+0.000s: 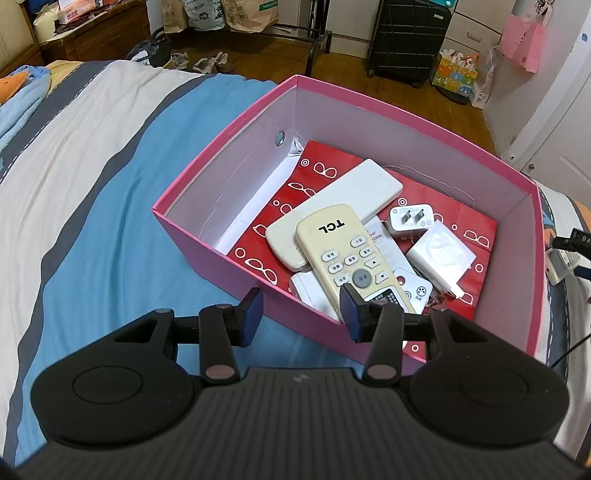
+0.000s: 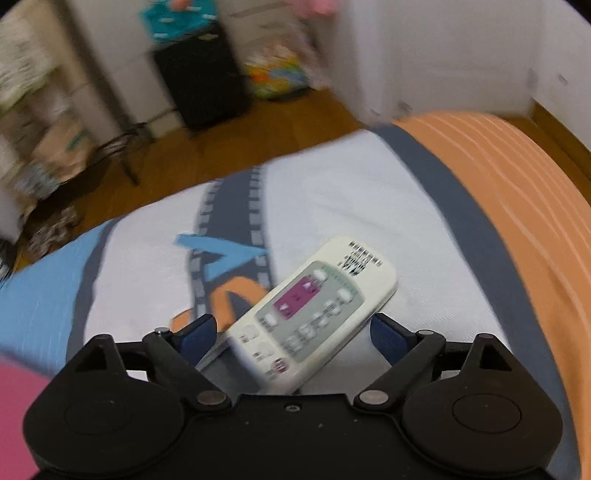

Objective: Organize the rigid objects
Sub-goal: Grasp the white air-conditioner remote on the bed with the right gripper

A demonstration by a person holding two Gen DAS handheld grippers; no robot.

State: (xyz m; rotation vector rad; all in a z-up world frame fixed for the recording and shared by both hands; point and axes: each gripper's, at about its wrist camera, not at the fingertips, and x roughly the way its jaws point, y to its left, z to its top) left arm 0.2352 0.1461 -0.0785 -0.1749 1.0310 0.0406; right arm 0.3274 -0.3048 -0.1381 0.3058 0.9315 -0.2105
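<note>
A pink box [image 1: 207, 236] stands on the bed. In it lie a cream TCL remote [image 1: 343, 251], a white remote [image 1: 343, 195] under it, a white plug adapter [image 1: 412, 218], a white charger block [image 1: 441, 256] and other small white items. My left gripper [image 1: 304, 308] is open and empty above the box's near wall. In the right wrist view a white remote with grey and purple buttons [image 2: 314, 314] lies on the bedspread. My right gripper [image 2: 291, 338] is open, one finger on each side of the remote's near end. That view is blurred.
The bed has a blue, white, grey and orange cover [image 1: 92, 184]. A black suitcase [image 1: 406, 37], paper bags [image 1: 236, 14], shoes [image 1: 212, 62] and a wooden cabinet [image 1: 92, 33] stand on the floor beyond. A pink corner [image 2: 14, 413] shows at the right view's lower left.
</note>
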